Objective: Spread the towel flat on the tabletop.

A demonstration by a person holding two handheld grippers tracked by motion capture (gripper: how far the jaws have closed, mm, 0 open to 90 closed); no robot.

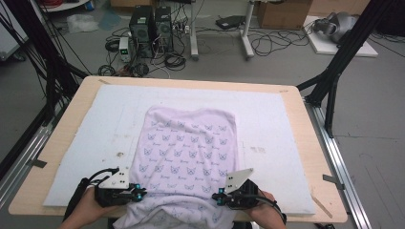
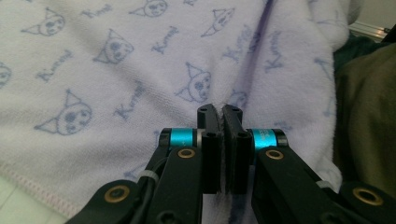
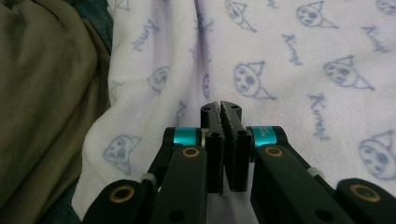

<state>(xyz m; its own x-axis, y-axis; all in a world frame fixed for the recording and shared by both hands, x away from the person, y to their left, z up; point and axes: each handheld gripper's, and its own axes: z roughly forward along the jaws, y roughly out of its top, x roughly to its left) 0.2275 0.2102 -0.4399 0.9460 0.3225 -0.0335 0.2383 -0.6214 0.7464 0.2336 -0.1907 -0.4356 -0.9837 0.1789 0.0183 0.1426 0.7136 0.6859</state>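
A pale lilac towel (image 1: 188,152) printed with small cat faces lies spread on the white pad (image 1: 95,124) that covers the bench (image 1: 64,143), its far edge flat across the middle of the pad and its near end spilling over the bench's front edge toward the person. The left claw (image 1: 138,194) sits at the towel's near left side and the right claw (image 1: 219,196) at its near right side, each coming in from its own edge and pointing toward the other. That mirrored placement suggests the cloth is meant to be handled evenly from both sides, likely lifted or folded away from the person without skewing. In the left gripper view the left claw (image 2: 219,112) is pressed together with a thin ridge of towel (image 2: 116,70) pinched between its jaws; the cloth puckers into a crease rising from the tips. The right gripper view shows the same thing: the right claw (image 3: 220,108) is clamped on a pleat of the towel (image 3: 289,65), with a fold running up from the jaws. Gripping just in from the side hems near the overhanging end would leave the flat far portion resting on the pad as an anchor. Olive clothing (image 3: 42,93) of the person shows beside the hanging part.
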